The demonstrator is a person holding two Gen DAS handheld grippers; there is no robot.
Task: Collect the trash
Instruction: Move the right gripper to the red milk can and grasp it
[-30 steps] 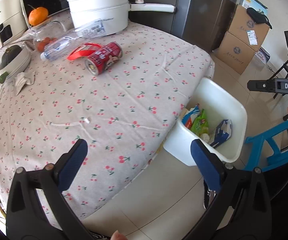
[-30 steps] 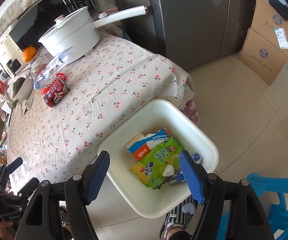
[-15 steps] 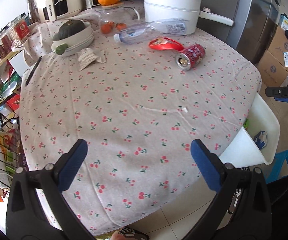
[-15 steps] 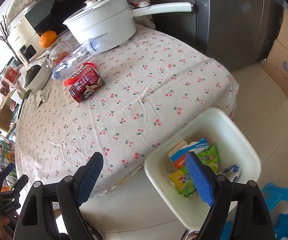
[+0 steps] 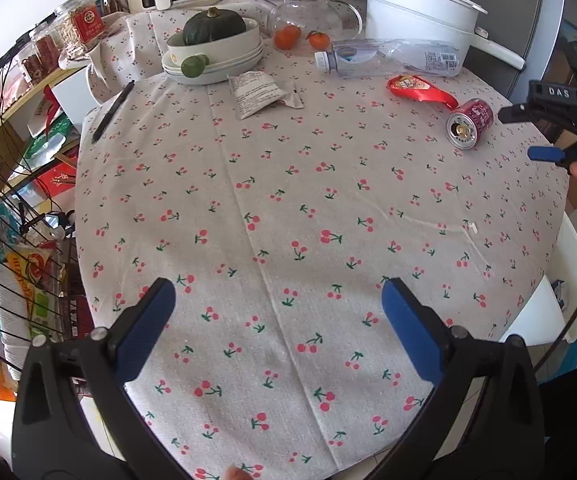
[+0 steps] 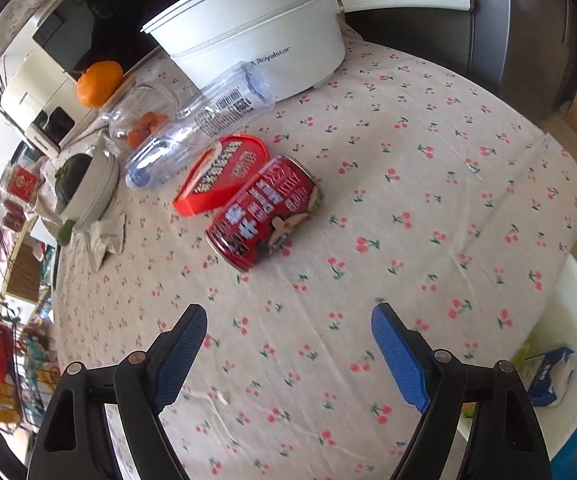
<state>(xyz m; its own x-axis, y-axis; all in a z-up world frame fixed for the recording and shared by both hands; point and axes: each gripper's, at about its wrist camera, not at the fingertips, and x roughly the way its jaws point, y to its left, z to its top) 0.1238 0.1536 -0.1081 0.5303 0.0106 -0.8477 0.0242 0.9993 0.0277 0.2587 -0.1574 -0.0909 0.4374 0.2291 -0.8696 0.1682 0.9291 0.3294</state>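
Attention is swinging away from the white bin (image 6: 568, 320) and back onto the cherry-print tablecloth (image 6: 428, 200). A second ago the right gripper (image 6: 288, 336) was hanging over the bin, looking down at the cartons and green wrapper inside; now it is pointing across the table with its blue pads spread wide and nothing between them. The red drink can (image 6: 264, 216) is lying on its side ahead of it, well short of the pads, touching the red lid (image 6: 220, 176), with the clear plastic bottle (image 6: 200, 128) just behind against the white Royalstar pot (image 6: 256, 36).

The left gripper (image 5: 276, 312) is likewise turning from the bin toward the table, jaws wide and empty, now facing the crumpled paper packet (image 5: 258, 94) near the stacked bowls (image 5: 212, 66) at the far side.

Judging from this, one deposit is finished and the next round of picking is starting: the right side seems to be lining up for the can, while the bin is sitting at the table's near right edge, ready to receive it.
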